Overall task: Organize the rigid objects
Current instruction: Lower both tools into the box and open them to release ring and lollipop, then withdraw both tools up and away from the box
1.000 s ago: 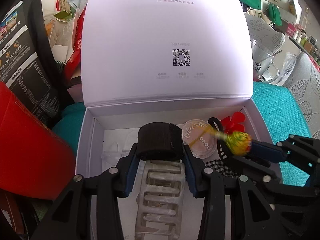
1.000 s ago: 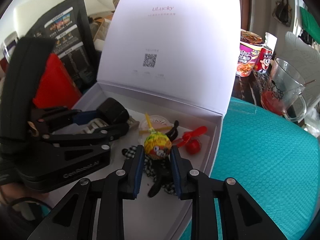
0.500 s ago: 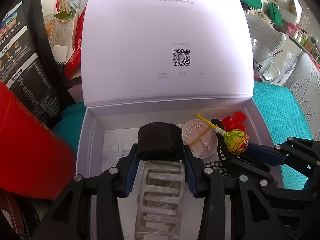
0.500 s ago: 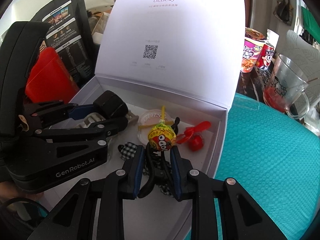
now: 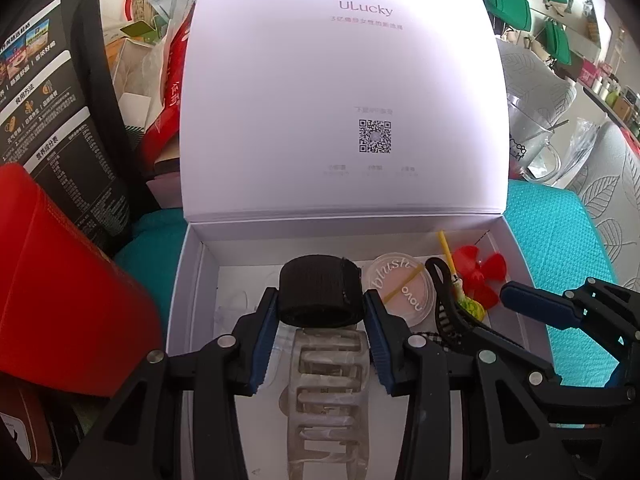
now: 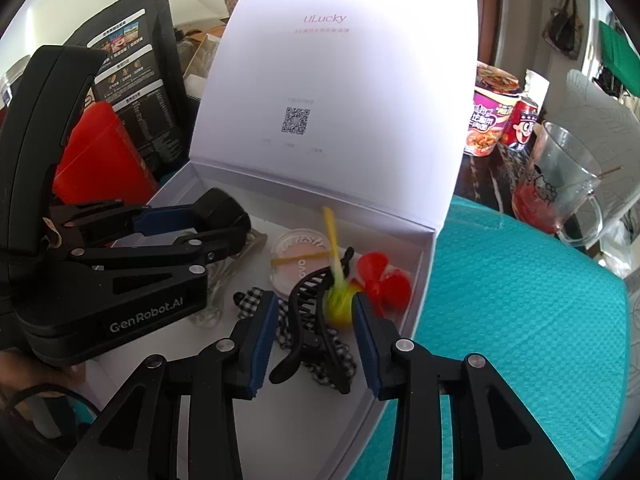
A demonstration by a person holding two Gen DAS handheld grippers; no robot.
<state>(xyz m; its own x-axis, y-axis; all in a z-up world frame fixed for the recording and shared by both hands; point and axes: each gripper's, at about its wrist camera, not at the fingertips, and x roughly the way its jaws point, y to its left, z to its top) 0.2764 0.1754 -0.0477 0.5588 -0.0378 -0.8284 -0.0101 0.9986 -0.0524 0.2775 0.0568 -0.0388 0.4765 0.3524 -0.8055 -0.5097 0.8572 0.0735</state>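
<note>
lollipop: yellow-green lollipop (image 6: 339, 305) now lies in the white box (image 6: 425, 264), its head against the black claw clip (image 6: 316, 328), yellow stick tilted up and back; half a second ago it was pinched between the right fingers, so it has just been let go
right gripper: right gripper (image 6: 316, 336) released, jaws spread wide on either side of the lollipop head, which looks blurred and may not have settled
meaning: judged from this, one more rigid item is placed in the box; the right tool is free for the next pick
left gripper: left gripper (image 5: 320, 322) clenched on the black velcro roll (image 5: 320, 296), held over the left part of the box above a clear claw clip (image 5: 326, 384), same as a second ago, so that roll is not yet put down
neighbours: round blush compact (image 5: 402, 294) with a yellow stick across it, red propeller (image 5: 482, 278) near the right wall, checked bow (image 6: 256, 300) under the black clip
box lid writing: "ulucky" in pale print over a line of small chinese text, a qr code (image 5: 375, 136) lower down with tiny captions too faint to read
compact writing: "blush" and "novo"
left tool label: "genrobot.ai" on its side in the right wrist view
outside the box: red carton (image 5: 60, 292), dark panel with chinese text, noodle cup (image 6: 490, 120) and red can (image 6: 520, 122) with print too small to read, glass mug (image 6: 560, 184) on the teal mat (image 6: 520, 320)
</note>
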